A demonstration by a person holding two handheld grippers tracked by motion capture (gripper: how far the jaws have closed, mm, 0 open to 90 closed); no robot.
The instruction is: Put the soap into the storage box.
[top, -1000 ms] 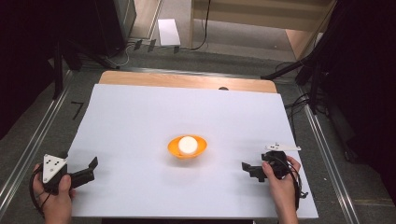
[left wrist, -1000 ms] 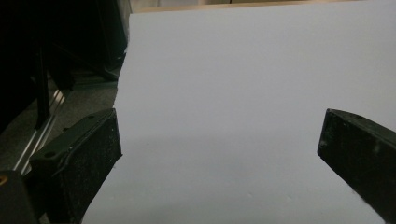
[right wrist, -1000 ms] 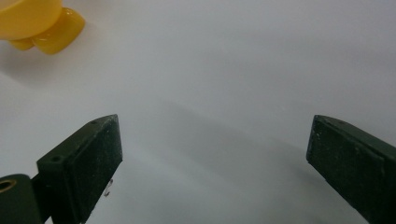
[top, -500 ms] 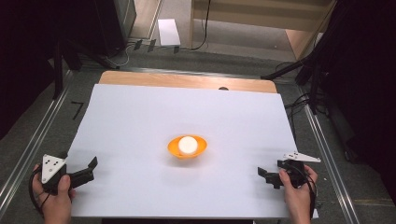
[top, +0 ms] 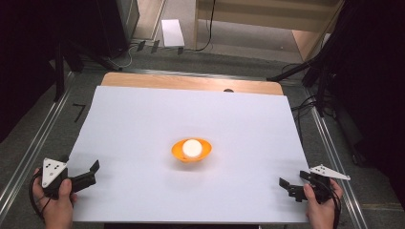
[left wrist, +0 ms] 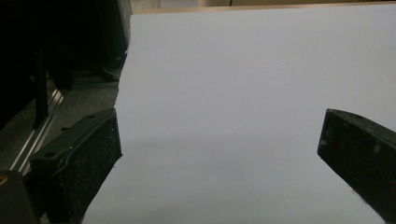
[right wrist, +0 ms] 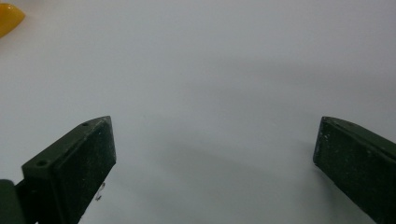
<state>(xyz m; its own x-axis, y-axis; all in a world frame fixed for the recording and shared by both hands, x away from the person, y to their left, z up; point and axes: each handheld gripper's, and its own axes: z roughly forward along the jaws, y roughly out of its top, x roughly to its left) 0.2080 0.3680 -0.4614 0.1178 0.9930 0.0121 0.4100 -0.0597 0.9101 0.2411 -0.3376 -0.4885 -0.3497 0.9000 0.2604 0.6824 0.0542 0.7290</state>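
An orange bowl (top: 191, 151) sits near the middle of the white sheet (top: 143, 124) that covers the table, and a white ball (top: 191, 147) rests inside it, well within the rim. Taking the bowl as the landmark: the left gripper (top: 93, 171) lies well to the bowl's left and nearer the person, at the sheet's near left corner, held in the left hand (top: 55, 202) with its grey three-cornered plate on top. Its jaws stand wide apart with nothing between them (in the left gripper view (left wrist: 219, 154) just bare sheet lies between the two black pads). The right gripper (top: 286, 187) lies well to the bowl's right and also nearer the person, close to the sheet's near right corner, held in the right hand (top: 321, 205). Its jaws have just been opening and now stand wide apart, again with nothing between them; in the right gripper view (right wrist: 215, 154) the pads frame bare sheet, and a sliver of the bowl (right wrist: 8, 17) shows at the top left corner, far off from the jaws. Neither gripper touches the bowl or the ball.
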